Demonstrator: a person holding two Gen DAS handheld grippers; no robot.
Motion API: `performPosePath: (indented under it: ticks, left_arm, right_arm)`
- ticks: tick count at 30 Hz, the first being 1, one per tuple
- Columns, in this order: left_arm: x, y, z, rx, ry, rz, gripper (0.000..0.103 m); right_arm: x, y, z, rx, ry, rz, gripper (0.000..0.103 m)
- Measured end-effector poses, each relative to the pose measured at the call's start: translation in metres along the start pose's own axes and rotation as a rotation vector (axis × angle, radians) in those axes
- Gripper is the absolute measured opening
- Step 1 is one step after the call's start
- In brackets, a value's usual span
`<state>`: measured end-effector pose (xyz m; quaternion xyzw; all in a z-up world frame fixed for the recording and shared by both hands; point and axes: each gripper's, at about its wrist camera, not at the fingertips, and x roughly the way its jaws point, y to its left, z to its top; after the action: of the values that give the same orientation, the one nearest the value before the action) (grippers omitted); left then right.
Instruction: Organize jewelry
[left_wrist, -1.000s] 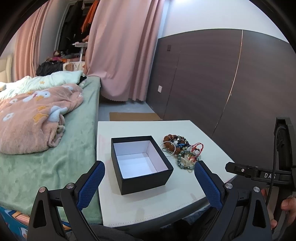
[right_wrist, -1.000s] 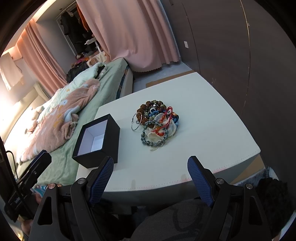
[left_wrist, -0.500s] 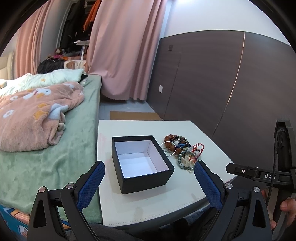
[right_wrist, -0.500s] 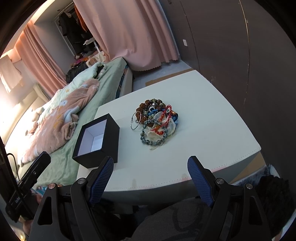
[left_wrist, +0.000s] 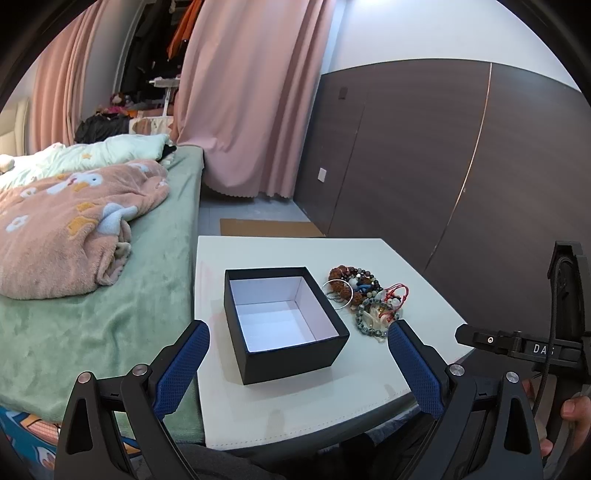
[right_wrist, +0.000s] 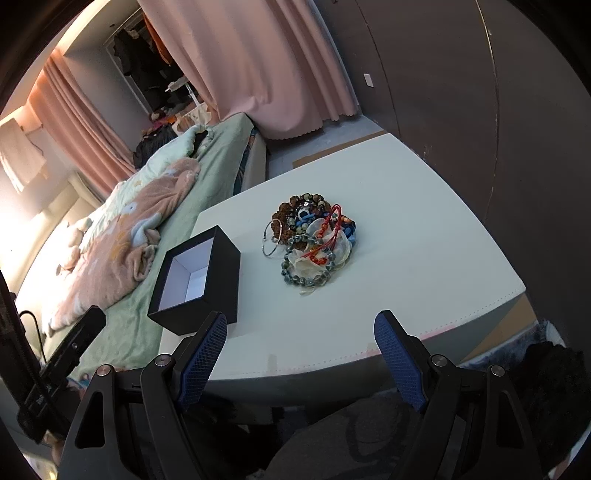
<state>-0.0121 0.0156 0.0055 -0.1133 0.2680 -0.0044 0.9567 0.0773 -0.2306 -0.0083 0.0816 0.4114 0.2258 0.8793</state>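
Note:
An open black box (left_wrist: 284, 317) with a white, empty inside sits on the white table (left_wrist: 258, 406); it also shows in the right wrist view (right_wrist: 195, 277). To its right lies a pile of jewelry (left_wrist: 364, 299): beaded bracelets, a silver hoop, red cord; the pile also shows in the right wrist view (right_wrist: 312, 240). My left gripper (left_wrist: 297, 362) is open and empty, near the box's front. My right gripper (right_wrist: 301, 343) is open and empty, over the table's front edge, short of the pile.
A bed with a green cover (left_wrist: 92, 332) and a pink blanket (left_wrist: 66, 229) borders the table's left side. A dark panelled wall (left_wrist: 461, 184) stands to the right. Pink curtains (left_wrist: 251, 103) hang behind. The other hand-held gripper (left_wrist: 535, 347) shows at the right.
The left view has tilted slightly, and the box looks a little nearer. The right gripper has moved slightly closer to the pile. Both grippers stay open.

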Motion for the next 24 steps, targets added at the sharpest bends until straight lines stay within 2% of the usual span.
performPosePath:
  ticks: [18, 24]
  left_arm:
    - [-0.001, 0.008, 0.004, -0.045, 0.015, -0.004, 0.097]
    - [0.007, 0.014, 0.01, -0.078, 0.052, -0.007, 0.097]
  right_arm:
    - [-0.004, -0.007, 0.0, 0.017, 0.002, -0.006, 0.083]
    - [-0.004, -0.005, 0.005, -0.004, 0.006, 0.007, 0.083]
